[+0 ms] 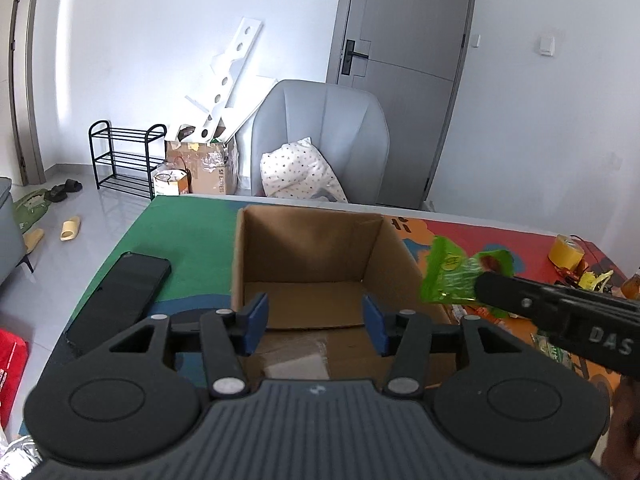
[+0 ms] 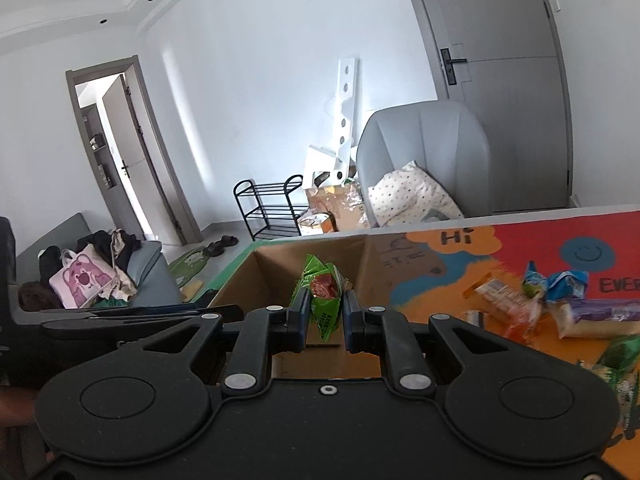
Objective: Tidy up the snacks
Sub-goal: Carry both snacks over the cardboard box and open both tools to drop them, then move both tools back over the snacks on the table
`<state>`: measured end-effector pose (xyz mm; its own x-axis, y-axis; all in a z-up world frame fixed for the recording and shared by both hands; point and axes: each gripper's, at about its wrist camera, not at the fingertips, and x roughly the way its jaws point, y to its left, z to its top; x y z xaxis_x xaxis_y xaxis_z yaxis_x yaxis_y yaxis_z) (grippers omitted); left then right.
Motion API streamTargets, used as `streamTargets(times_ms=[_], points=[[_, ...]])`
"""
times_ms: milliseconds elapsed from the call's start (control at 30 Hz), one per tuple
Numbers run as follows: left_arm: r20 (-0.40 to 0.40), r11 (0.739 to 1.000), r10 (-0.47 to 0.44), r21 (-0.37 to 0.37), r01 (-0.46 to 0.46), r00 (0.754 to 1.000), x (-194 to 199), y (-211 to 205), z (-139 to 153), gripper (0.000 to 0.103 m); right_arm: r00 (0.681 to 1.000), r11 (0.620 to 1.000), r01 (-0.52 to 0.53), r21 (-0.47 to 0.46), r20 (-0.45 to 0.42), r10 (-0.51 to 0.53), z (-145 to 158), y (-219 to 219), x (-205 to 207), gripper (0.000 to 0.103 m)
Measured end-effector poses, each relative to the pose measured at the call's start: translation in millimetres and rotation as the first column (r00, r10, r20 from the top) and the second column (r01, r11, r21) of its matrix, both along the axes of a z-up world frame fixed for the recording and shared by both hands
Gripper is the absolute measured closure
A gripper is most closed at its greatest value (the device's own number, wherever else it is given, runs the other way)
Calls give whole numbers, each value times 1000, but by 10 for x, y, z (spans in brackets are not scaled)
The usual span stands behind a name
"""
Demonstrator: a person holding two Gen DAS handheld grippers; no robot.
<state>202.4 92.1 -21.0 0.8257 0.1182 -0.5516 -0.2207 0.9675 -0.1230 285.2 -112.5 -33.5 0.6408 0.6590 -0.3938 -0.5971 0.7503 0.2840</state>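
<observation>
While our right gripper (image 2: 323, 320) clamps the crinkly green snack packet (image 2: 322, 300) at frame centre over the open brown cardboard box (image 1: 320, 264), our left gripper (image 1: 316, 322) stands apart, empty; next we likely lower and release.

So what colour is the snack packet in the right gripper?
Bright green snack packet with a red picture, clearest in the right wrist view.

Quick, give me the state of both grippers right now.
Left gripper: open, nothing between its pads, poised at the cardboard box.
Right gripper: shut on the green snack packet, at the box.
</observation>
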Motion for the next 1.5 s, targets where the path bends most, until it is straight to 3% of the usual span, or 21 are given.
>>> streamTargets(times_ms=[300,433,500,700,1000,1400,1500], points=[[12,999,45,-2,-45,999,-126,92,34,34,999,999,-39,26,-3,39,66,160,50,86],[15,998,58,-1,-58,998,-136,120,50,27,999,999,-17,34,-35,18,40,119,109,65],[18,998,59,4,-59,998,-148,106,50,22,999,999,-5,38,-45,6,17,48,93,50],[14,999,41,26,-41,999,-117,-16,21,9,997,998,53,21,-60,-52,-40,-172,16,27],[0,1000,-18,-6,18,1000,-76,-215,-16,6,988,990,139,11,-73,-138,-114,-560,-54,8],[-24,997,-73,-27,72,997,-40,-592,-61,5,970,975,222,-8,-102,-221,-195,-1051,-54,0],[-11,996,-83,-29,83,996,-38,-656,-67,0,965,971,237,-17,-109,-238,-218,-1175,-82,0]])
